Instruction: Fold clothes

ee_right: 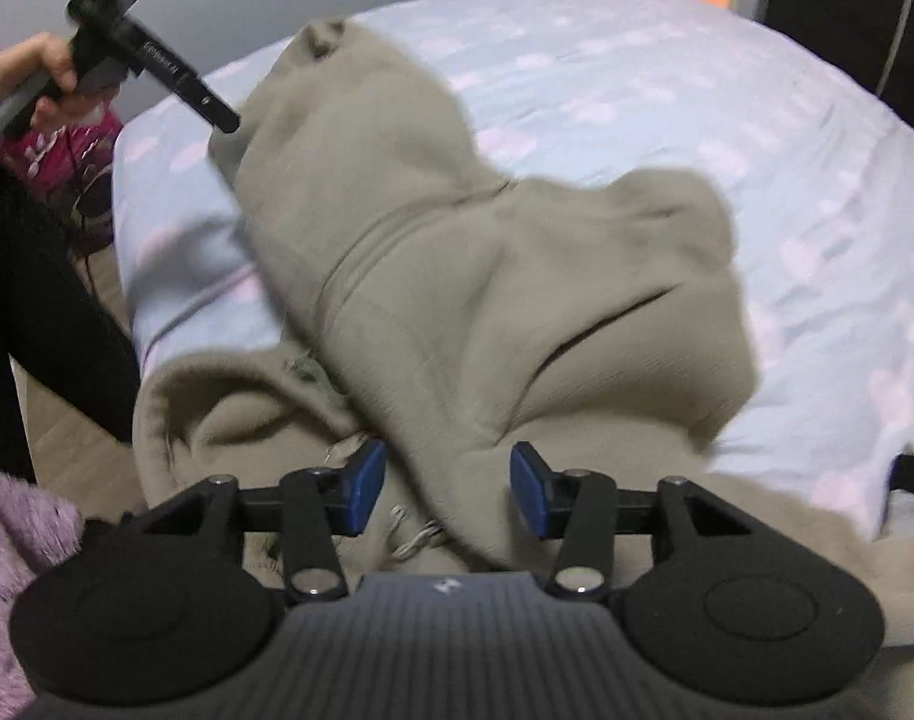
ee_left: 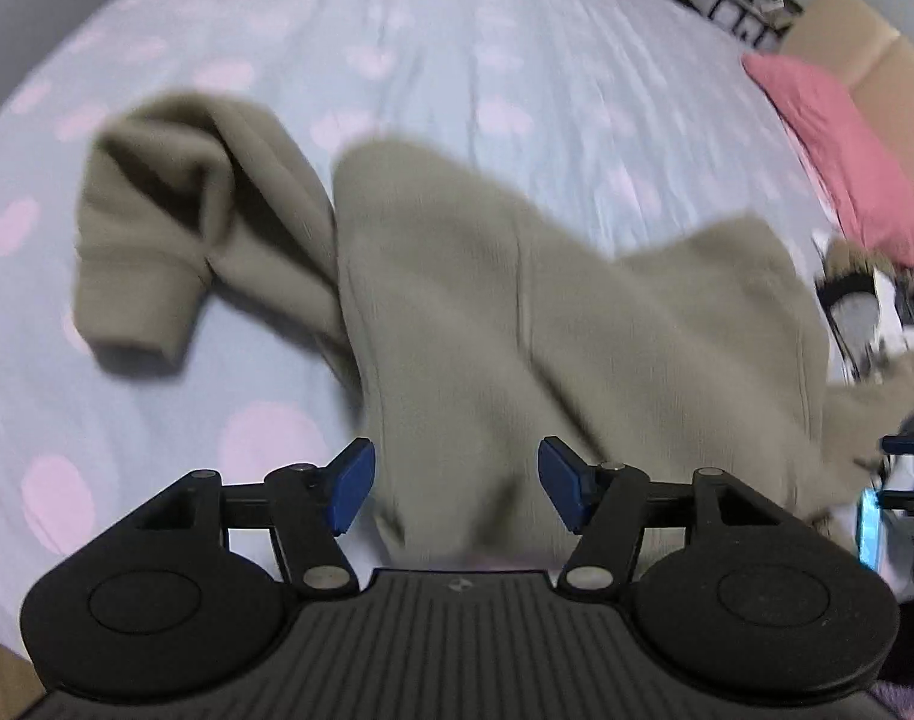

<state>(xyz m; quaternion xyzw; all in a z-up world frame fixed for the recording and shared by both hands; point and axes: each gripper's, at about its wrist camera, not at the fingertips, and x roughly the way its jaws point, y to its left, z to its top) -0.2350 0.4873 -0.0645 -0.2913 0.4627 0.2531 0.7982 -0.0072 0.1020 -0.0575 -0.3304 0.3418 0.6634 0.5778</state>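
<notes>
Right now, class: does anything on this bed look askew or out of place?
Yes. The beige hoodie lies crumpled on the dotted bedsheet, one sleeve bunched sideways and its hood hanging over the bed's edge.

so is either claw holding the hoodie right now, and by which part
Nothing is held. The left claw and the right claw both stand open, blue pads clear of the beige hoodie lying on the bed beneath them.

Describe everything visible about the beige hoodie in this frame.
The beige hoodie looks like thick, fleecy knit, lying crumpled and partly folded over itself on the spotted bedsheet. One cuffed sleeve sprawls out sideways; the hood and white drawstring lie near the bed's edge. Fabric sits between both open grippers' pads, ungripped.
</notes>
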